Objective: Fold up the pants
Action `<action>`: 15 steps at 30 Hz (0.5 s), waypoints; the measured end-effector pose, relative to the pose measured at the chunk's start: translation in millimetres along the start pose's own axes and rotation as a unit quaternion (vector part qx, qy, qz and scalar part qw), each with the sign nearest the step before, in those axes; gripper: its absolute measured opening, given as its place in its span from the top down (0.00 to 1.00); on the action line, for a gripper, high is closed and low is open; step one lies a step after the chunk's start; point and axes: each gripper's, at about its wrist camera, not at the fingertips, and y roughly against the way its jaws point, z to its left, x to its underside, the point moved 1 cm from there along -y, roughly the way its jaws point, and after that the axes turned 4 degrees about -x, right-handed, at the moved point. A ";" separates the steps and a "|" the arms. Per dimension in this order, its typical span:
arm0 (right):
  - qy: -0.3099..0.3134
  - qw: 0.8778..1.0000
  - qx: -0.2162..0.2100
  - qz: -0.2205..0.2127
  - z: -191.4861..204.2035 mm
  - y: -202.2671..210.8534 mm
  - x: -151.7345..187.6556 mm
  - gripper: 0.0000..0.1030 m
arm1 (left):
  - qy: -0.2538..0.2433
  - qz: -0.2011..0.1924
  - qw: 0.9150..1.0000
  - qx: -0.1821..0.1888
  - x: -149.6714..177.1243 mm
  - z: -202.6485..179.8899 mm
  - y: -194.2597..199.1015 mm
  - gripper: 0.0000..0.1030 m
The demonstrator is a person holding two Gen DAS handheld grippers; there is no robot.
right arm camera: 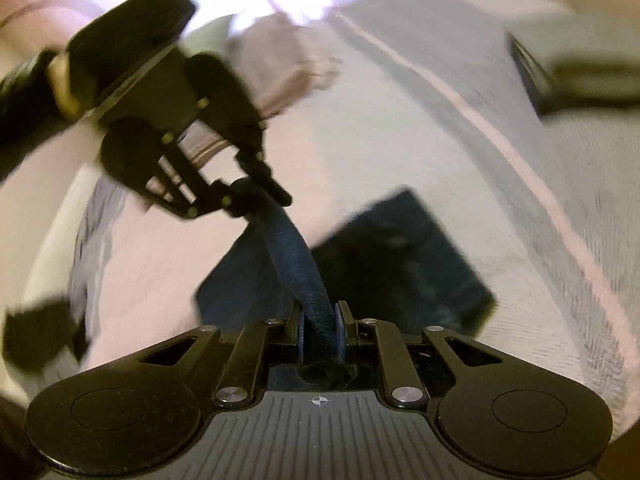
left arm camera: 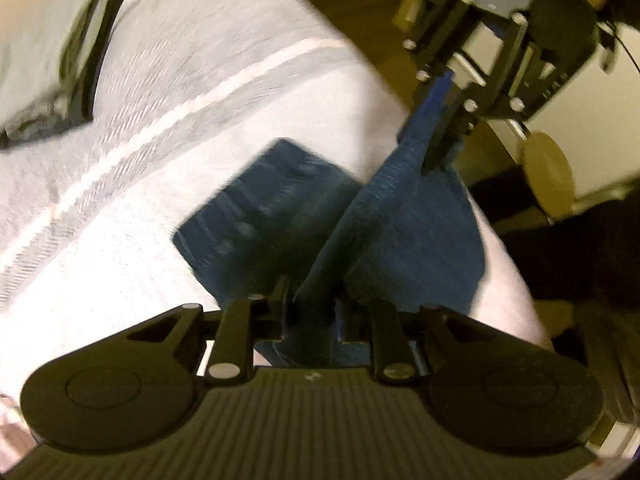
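The dark blue pants [left arm camera: 408,216] hang between both grippers above a white bedspread. My left gripper [left arm camera: 310,312] is shut on one end of the stretched edge of cloth. My right gripper [left arm camera: 442,120] shows at the upper right of the left wrist view, shut on the other end. In the right wrist view the right gripper [right arm camera: 320,322] pinches a rolled blue edge of the pants [right arm camera: 292,256], which runs up to the left gripper [right arm camera: 250,192]. A flat, folded part of the pants [right arm camera: 404,256] lies on the bed below. Both views are blurred by motion.
The white bedspread [left arm camera: 168,128] with a pale stripe [left arm camera: 192,104] fills most of both views. A dark flat object [left arm camera: 86,60] lies on it at the far side. Brown floor [left arm camera: 352,4] and dark furniture [left arm camera: 568,232] lie beyond the bed's edge.
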 end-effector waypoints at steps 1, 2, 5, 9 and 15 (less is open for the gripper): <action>-0.026 1.000 -0.006 -0.003 -26.5 -10.0 -2.7 0.89 | 0.013 0.005 1.000 0.003 -6.1 14.3 -19.5 0.82; -0.059 0.998 -0.009 -0.010 -54.3 -21.4 -3.5 0.89 | 0.030 0.008 1.000 -0.001 -10.2 29.3 -38.6 0.79; -0.159 0.986 0.001 -0.041 -115.2 -38.4 2.5 0.74 | 0.117 -0.003 0.993 -0.008 -7.2 64.6 -73.2 0.75; -0.196 0.977 -0.001 -0.087 -127.3 -32.8 17.6 0.62 | 0.203 -0.058 0.977 0.000 19.3 74.1 -74.1 0.73; -0.215 0.965 0.026 -0.149 -105.2 -19.4 39.3 0.63 | 0.319 -0.136 0.938 0.013 58.5 80.7 -55.5 0.71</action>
